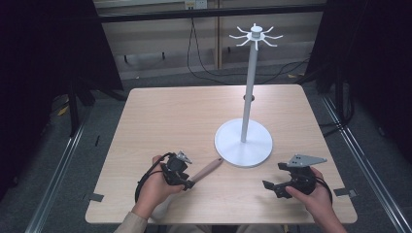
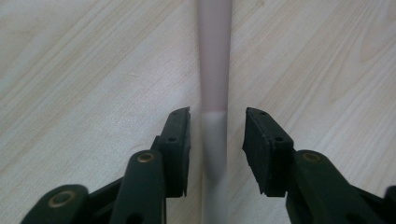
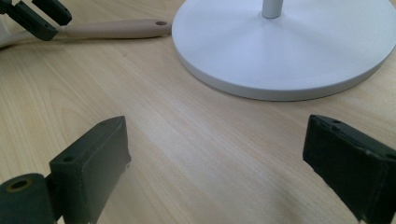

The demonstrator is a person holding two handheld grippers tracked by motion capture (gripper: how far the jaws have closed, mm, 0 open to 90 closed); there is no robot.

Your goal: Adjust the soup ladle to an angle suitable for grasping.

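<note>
Two tools, both open: left tool point(image 2: 217, 133) straddles the utensil handle point(image 1: 206, 170) lying just beside the stand base point(image 1: 243, 145) (not yet gripped); right tool point(image 3: 215, 168) empty; hanging remains.

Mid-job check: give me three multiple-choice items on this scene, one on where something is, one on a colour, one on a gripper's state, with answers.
1. Where does the handle lie?
A. on the stand's base
B. on the table, between the left gripper's jaws
C. hung on a hook

2. What colour is the stand?
A. white
B. black
C. red

3. How is the right gripper?
A. shut on the handle
B. shut on nothing
C. open, holding nothing

Answers:
1 B, the left gripper view shows it flat on the table, one jaw of the left gripper on each side.
2 A, pole and base are white.
3 C, its jaws stand wide apart over bare wood.
</note>
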